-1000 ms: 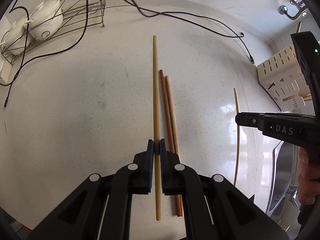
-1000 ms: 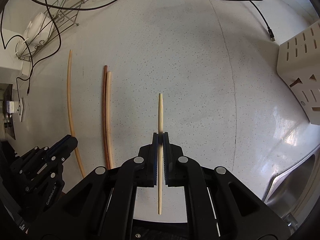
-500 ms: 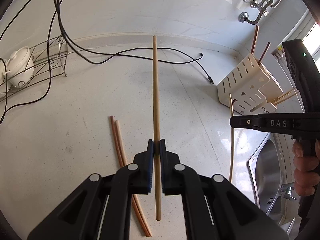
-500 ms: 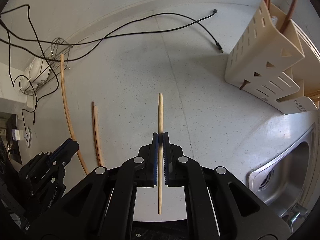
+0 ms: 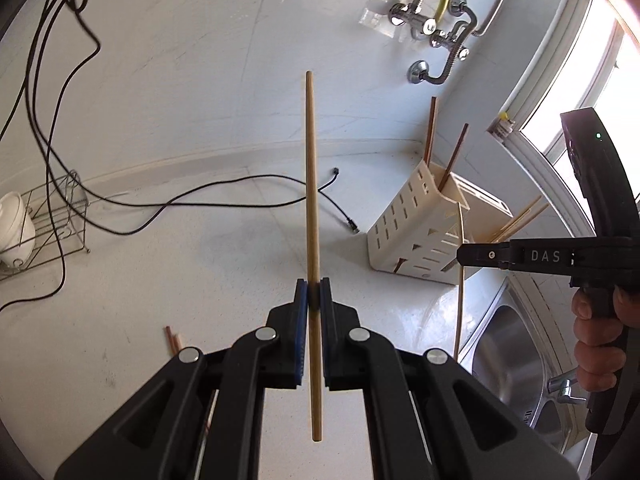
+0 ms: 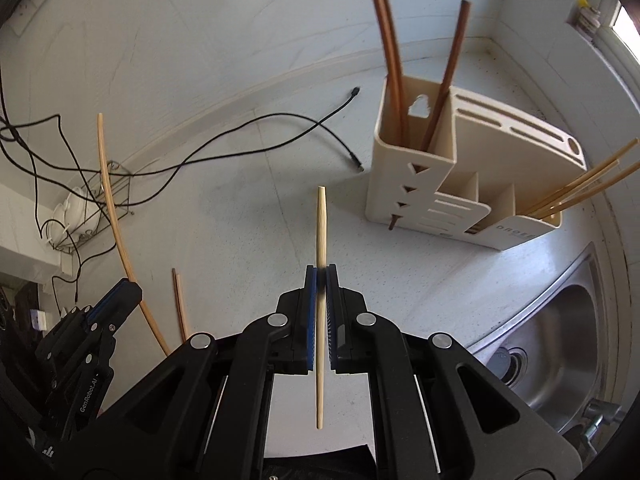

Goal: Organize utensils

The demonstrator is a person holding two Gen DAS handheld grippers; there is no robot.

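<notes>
A pale wooden chopstick point(image 5: 311, 216) was pinched in the left tool point(image 5: 314, 294), the jaws closed tight on its lower third, so that most of its length stood out ahead of the pads and a short tail hung behind. A second pale chopstick point(image 6: 321, 232), thinner and tapering toward its tip, was clamped the same way in the right tool point(image 6: 321, 280), and both sticks were carried clear above the white table point(image 6: 248, 208). Such sticks looked light, stiff and smooth, likely to swivel or slide in a grip that sits far from the middle, so a hold nearer mid-length would probably steady them better for aiming at a slot. Ahead and to the right stood the cream utensil holder point(image 6: 436, 168), with three dark brown chopsticks point(image 6: 390, 40) upright in its tall rear compartment and several pale ones point(image 6: 584, 188) leaning out of a lower front compartment. Two more brown chopsticks point(image 6: 179, 300) lay together on the table to the left, still unsorted. Black cables point(image 5: 192, 204) trailed across the surface, a wire rack point(image 5: 52, 220) with white crockery sat at the far left, and a steel sink point(image 6: 568, 340) lay beyond the holder at the right.
</notes>
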